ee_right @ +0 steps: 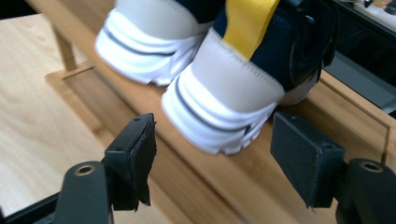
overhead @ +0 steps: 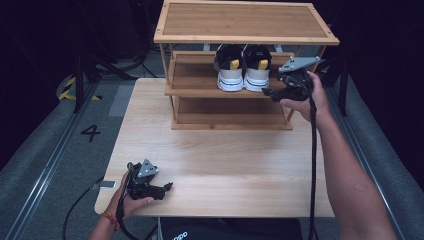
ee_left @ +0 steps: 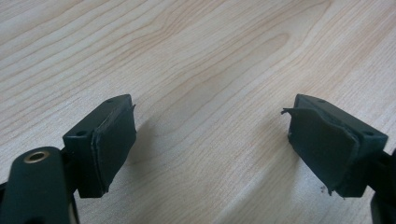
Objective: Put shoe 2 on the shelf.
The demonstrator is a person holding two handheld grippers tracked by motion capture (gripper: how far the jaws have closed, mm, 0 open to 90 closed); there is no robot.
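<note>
The right gripper (ee_right: 212,158) (jaws spread) hovers just behind the right sneaker (ee_right: 233,88); the left gripper (ee_left: 210,140), spread, rests over the table (ee_left: 196,56).

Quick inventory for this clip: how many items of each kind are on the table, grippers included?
Sneakers, heels outward on the rack's middle shelf: 2
Wooden shoe rack: 1
Handheld grippers, left gripper resting on the table, right gripper by the right-hand sneaker, both open and holding nothing: 2
Total: 5
</note>
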